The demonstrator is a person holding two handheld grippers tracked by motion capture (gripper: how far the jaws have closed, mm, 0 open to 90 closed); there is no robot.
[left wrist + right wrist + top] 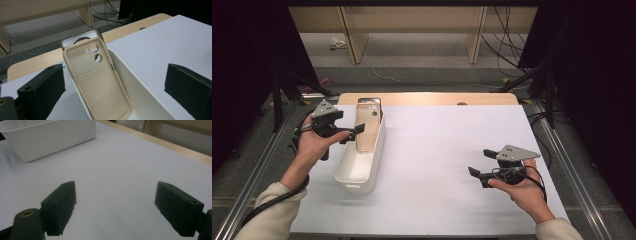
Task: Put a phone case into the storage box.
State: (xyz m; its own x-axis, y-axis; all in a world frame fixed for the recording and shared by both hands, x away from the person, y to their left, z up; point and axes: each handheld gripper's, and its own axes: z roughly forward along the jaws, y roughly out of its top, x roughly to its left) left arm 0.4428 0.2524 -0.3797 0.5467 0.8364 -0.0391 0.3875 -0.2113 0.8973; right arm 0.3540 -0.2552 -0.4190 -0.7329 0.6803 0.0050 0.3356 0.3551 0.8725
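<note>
At a white-topped table (437, 165), we see a person working with a hand-held gripper in each hand. The left gripper (353, 133) hovers just beside the near-left wall of a long white bin (362, 172) that stands toward the table's left side, and its black jaws stand wide apart with nothing pressed between them. In the left gripper view, we look between those spread jaws at a beige phone case (97, 80) that leans upright inside the bin, its hollow side facing us and its camera cut-outs near the top. Just behind it, a second case with a dark grey rim (75, 41) rests against the bin's far end, rising above the rim. Well apart, over the bare right side of the table, the right gripper (479, 164) hangs in the person's right hand (522, 192), its jaws likewise spread wide and holding nothing. In the right gripper view, we see the bin's outer wall (50, 137) far off at the upper left.
</note>
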